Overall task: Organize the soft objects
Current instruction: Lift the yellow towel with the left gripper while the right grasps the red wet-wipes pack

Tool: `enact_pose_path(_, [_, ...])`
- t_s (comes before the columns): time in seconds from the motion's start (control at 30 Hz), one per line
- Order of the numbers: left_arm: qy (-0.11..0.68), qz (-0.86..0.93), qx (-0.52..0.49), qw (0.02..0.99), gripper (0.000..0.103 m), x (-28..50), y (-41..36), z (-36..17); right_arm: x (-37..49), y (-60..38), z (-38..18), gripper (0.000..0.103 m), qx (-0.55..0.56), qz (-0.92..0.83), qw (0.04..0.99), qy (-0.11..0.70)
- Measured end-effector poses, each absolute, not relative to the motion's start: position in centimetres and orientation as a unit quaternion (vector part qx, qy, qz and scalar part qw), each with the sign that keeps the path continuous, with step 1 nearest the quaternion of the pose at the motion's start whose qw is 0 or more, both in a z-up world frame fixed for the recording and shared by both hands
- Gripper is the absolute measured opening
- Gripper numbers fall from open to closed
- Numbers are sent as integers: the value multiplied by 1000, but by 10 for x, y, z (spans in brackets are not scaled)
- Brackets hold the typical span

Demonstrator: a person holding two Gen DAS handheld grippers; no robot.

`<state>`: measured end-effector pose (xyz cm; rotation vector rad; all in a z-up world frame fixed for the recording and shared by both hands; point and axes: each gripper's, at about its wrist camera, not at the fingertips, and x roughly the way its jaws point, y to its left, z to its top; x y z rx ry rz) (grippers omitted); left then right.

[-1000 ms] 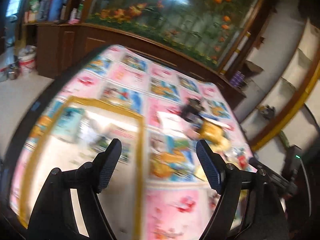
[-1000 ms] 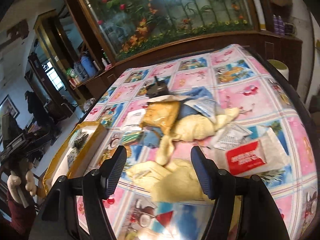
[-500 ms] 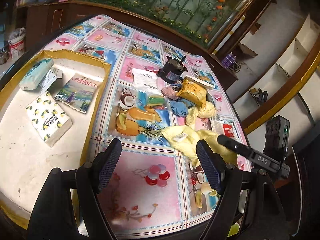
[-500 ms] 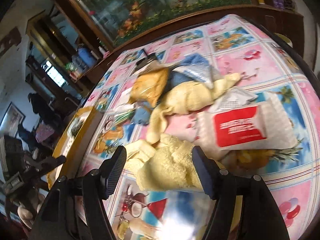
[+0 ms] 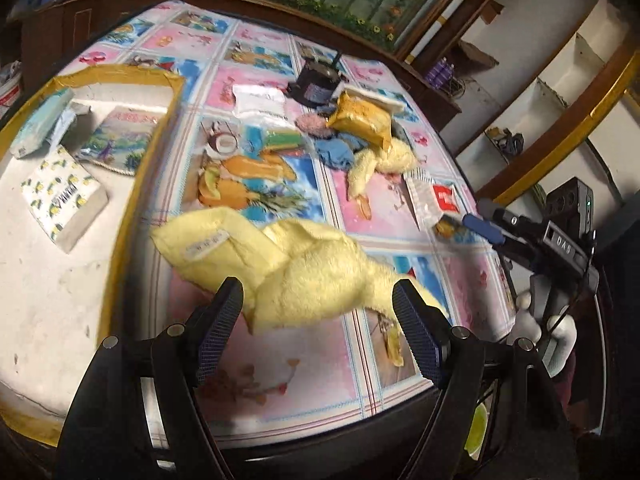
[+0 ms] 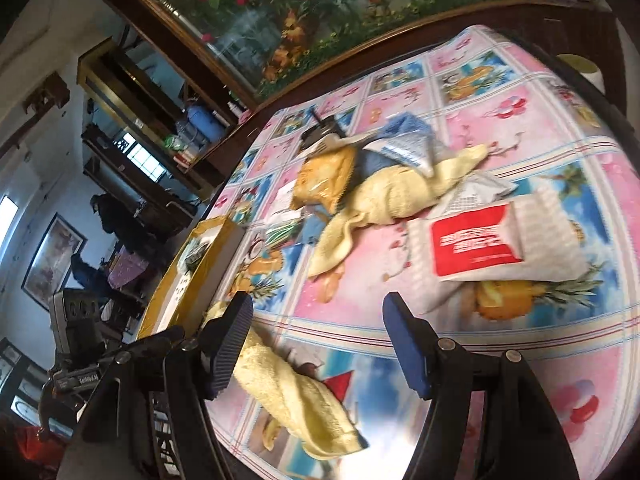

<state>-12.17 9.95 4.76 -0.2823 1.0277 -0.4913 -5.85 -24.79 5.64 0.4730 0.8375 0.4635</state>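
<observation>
A crumpled yellow towel (image 5: 296, 268) lies on the patterned tablecloth, just ahead of and between the fingers of my left gripper (image 5: 320, 320). That gripper is open and its pads do not press on the cloth. In the right wrist view the same towel (image 6: 296, 396) runs under the left finger of my right gripper (image 6: 316, 340), which is open over bare tablecloth. A second yellow towel (image 6: 396, 192) lies further back in a heap with an orange packet (image 6: 324, 176) and a blue cloth (image 5: 336, 152). A red and white pack (image 6: 492, 240) lies ahead of the right gripper.
A shallow tray with a yellow rim (image 5: 120, 220) fills the table's left side. It holds a lemon-print tissue pack (image 5: 64, 196), a booklet (image 5: 120, 136) and a pale blue pack (image 5: 36, 128). A black device (image 5: 316, 80) and a white pack (image 5: 258, 102) sit at the back. The table edge is near.
My left gripper has dropped and closed in on the near yellow towel, which now sits between its fingers. My right gripper has shifted off that towel toward the red and white pack.
</observation>
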Motion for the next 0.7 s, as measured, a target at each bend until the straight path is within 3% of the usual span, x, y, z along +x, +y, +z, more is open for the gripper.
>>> enact_pose_path(0.23, [530, -224, -74, 815, 78, -104, 65, 27, -65, -294, 49, 68, 253, 153, 872, 391])
enact_pose_path(0.43, [459, -168, 8, 872, 78, -55, 48, 54, -70, -319, 55, 68, 266, 112, 884, 369])
enact_pose_path(0.57, [422, -182, -14, 888, 78, -63, 63, 85, -66, -322, 58, 68, 247, 92, 889, 373])
enact_pose_path(0.7, [464, -167, -79, 866, 78, -70, 90, 68, -47, -316, 65, 68, 200, 84, 900, 378])
